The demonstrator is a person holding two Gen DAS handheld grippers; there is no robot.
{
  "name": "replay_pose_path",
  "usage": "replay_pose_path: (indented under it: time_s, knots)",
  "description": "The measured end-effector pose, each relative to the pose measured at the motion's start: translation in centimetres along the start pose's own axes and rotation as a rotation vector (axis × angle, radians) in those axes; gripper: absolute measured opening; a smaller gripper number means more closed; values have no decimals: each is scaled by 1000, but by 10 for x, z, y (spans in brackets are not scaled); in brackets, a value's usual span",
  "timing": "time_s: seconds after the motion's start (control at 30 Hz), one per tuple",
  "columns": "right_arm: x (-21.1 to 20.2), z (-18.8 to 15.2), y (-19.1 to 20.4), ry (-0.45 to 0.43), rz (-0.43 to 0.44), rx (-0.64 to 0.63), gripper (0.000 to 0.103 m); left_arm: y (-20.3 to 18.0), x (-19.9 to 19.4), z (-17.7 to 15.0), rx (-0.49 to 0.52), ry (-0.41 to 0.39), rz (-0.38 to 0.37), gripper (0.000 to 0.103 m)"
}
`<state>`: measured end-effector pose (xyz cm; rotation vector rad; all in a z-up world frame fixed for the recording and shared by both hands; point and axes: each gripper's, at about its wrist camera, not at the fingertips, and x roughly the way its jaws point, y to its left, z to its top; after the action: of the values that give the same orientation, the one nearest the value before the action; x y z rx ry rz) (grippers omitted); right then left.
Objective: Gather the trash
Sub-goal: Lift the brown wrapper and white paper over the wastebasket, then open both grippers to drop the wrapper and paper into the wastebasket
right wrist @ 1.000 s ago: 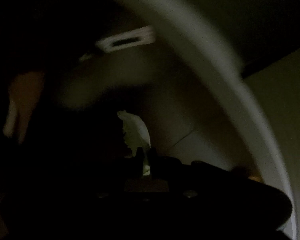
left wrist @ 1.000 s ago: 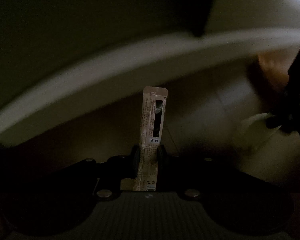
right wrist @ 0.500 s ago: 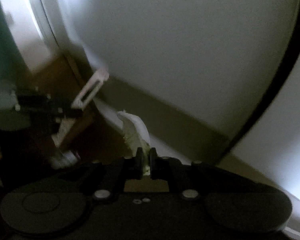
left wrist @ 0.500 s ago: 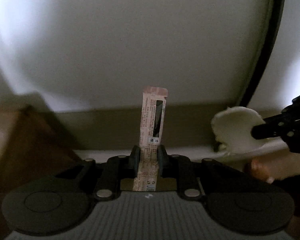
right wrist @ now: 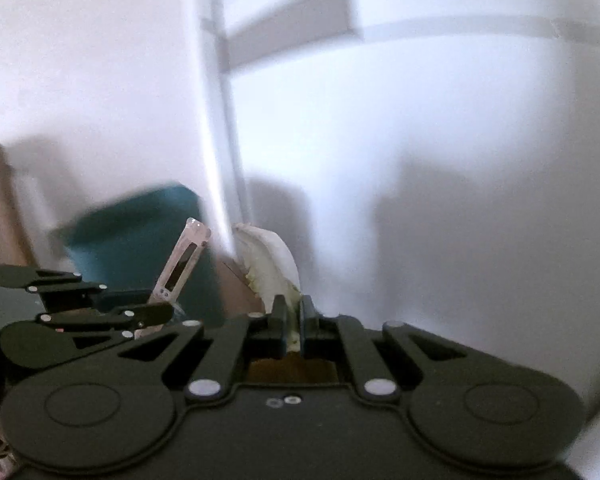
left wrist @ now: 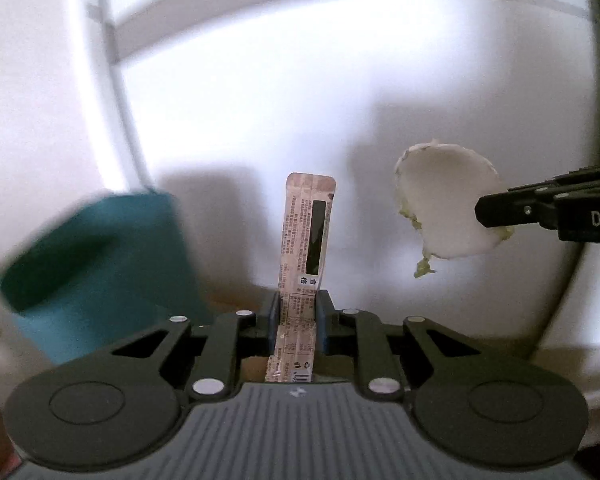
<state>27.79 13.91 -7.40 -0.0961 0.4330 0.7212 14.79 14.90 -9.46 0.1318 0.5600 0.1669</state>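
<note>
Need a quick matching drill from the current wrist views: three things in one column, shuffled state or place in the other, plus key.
Things:
1. printed packet
2. white peel scrap
3. teal bin

States:
A. pinched in the right tongs, held off to the side
B. blurred, low at the left, held by nothing
C. upright, clamped in the left tongs

Pairs: 1-C, 2-A, 3-B
</note>
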Motion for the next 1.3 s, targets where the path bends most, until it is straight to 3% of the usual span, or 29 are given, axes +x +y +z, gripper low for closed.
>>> replay_pose_path:
  time_s: [0.17, 0.23, 0.37, 0.57, 0.67, 1.0, 1.3]
  knots:
    - [23, 47, 48, -50, 75, -24, 4, 63, -38, 39, -37, -19, 76, 18]
    - [57, 57, 74, -48, 94, -12, 4, 87, -40, 46, -53, -21, 110, 18]
    - [83, 98, 102, -8, 100, -22, 4, 126, -42, 68, -72, 10, 167, 18]
    - [154, 117, 132, 85, 84, -26, 4, 171, -13, 70, -117, 67, 223, 18]
    - [175, 117, 143, 115, 80, -41, 4, 185, 4, 69, -158, 91, 223, 18]
    - [245, 110, 144, 252, 89, -92, 4, 196, 56, 58, -131, 186, 199, 19]
    - [266, 107, 136, 299, 92, -96, 8, 205, 86, 40, -168, 312, 134, 20]
